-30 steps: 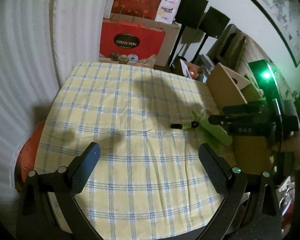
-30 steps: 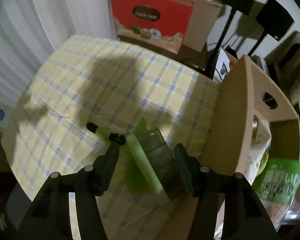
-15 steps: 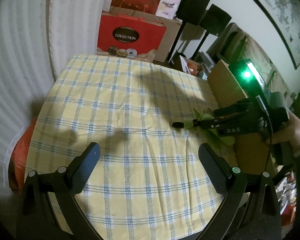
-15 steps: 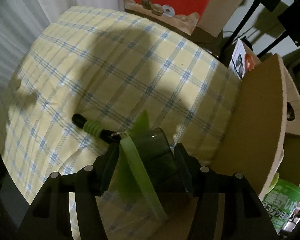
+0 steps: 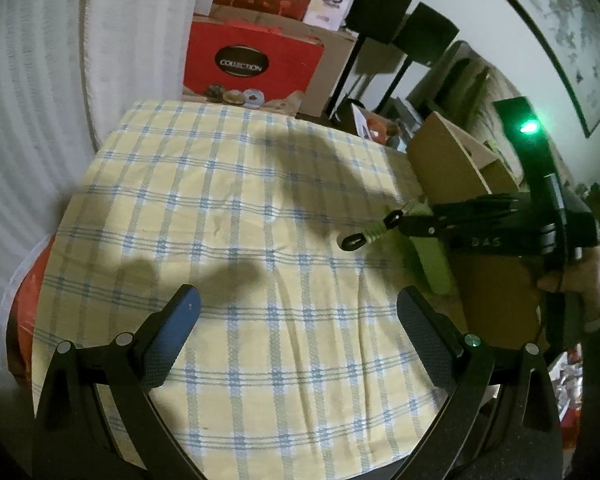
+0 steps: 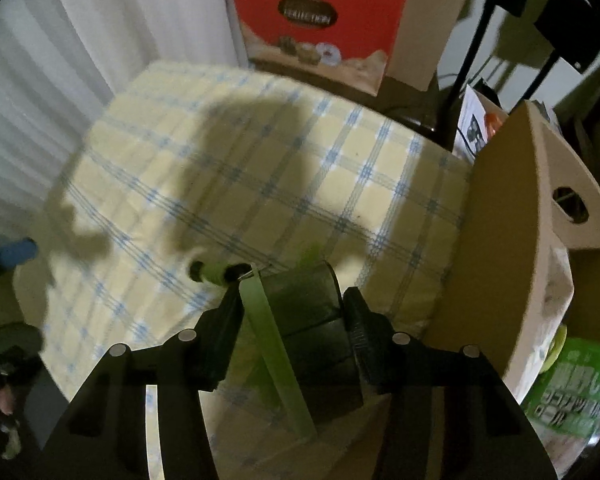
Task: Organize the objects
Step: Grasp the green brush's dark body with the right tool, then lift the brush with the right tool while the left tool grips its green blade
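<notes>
- The right tool (image 6: 292, 316) is gripping a dark translucent container with a green strap (image 6: 312, 336); its fingers are clamping the container's two sides.
- A small green-and-black piece (image 6: 216, 271) is dangling from the strap's front end, just ahead of the left finger. The picture is blurred here.
- The container is hanging clear above the checked counter (image 6: 284, 184), judging from the left wrist view, where the right tool (image 5: 416, 226) is standing off the cloth.
- The left tool (image 5: 296, 320) is spread wide and holding nothing, hovering over the counter's near half.
- Step in hand, as a judgement: transport of the container toward the cardboard box (image 6: 512, 240) standing just right of the right tool.
- The next move probably calls for lifting over the box wall, then lowering inside.
- The box wall is close on the right; open room is lying ahead and to the left.
</notes>
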